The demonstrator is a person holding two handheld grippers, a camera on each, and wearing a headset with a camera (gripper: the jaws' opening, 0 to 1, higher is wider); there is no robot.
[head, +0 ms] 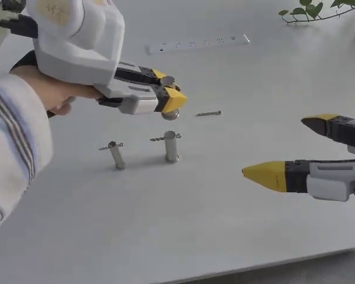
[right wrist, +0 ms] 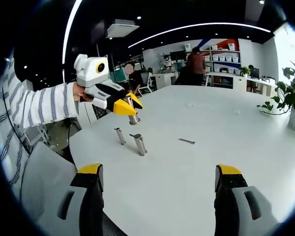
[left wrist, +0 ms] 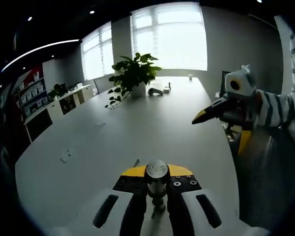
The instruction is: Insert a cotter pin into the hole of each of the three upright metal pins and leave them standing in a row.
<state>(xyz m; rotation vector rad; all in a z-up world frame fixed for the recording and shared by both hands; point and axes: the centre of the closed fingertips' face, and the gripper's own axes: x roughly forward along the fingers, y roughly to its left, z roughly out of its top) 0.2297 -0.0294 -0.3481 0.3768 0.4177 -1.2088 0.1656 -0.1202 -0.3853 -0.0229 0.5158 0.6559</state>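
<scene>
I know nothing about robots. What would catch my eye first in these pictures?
First, the left gripper, shut on a metal pin and held in the air above the white table. Below it stand two more pins, one beside the other, each with a thin cotter pin across its top. A loose cotter pin lies farther back, and the right gripper hangs open at the right.

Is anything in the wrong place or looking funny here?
A little. Two metal pins stand upright with cotter pins through them, but the third metal pin is clamped in the left gripper, not in the row. One cotter pin lies loose on the table beyond them, not in any hole.
</scene>
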